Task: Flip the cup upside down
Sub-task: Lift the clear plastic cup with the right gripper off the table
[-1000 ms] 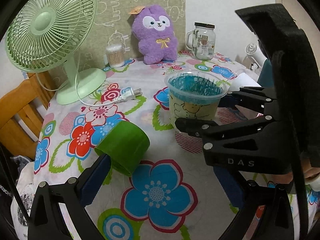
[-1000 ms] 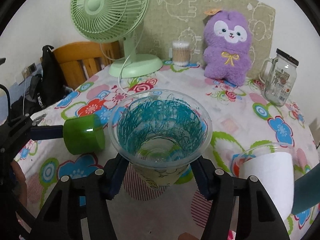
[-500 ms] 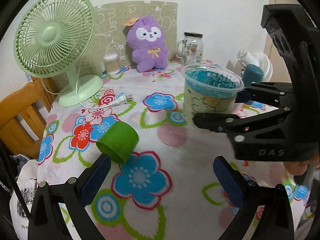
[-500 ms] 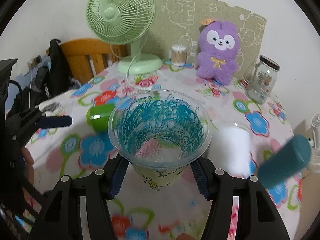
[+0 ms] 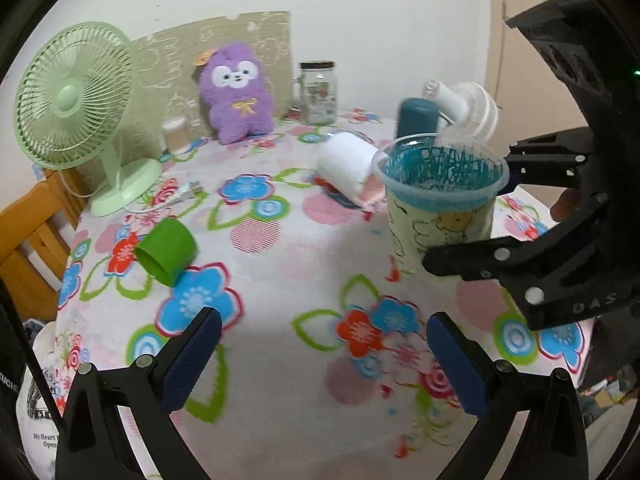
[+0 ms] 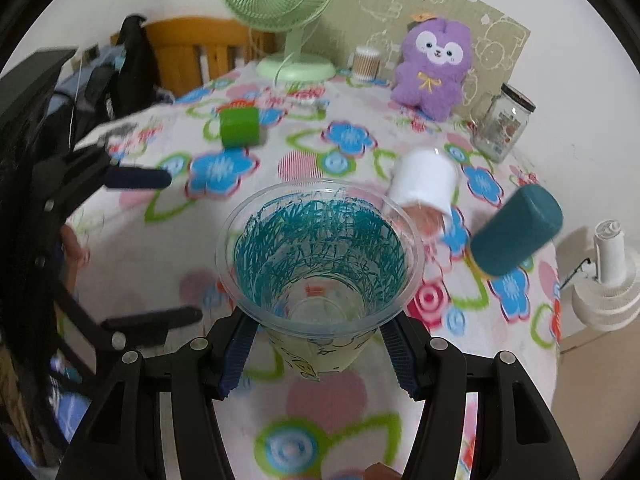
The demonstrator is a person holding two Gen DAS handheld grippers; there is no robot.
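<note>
A clear plastic cup (image 6: 320,264) with blue scribbles inside and a yellow cartoon wall is held upright, mouth up, above the flowered tablecloth (image 6: 132,264). My right gripper (image 6: 320,356) is shut on its lower wall. The cup also shows in the left wrist view (image 5: 440,200), at the right, with the right gripper's black frame in front of it. My left gripper (image 5: 320,360) is open and empty, low over the table's near side, left of the cup. It shows at the left in the right wrist view (image 6: 156,248).
A green cup (image 5: 168,250) lies on its side at the left. A white cup (image 5: 346,168) lies on its side behind the held cup, with a teal bottle (image 5: 416,118) beyond. A green fan (image 5: 76,104), a purple plush (image 5: 236,92) and a glass jar (image 5: 318,92) stand at the back.
My right gripper has lifted the cup up and back toward me, still upright. My left gripper has pulled back from the green cup and swung right.
</note>
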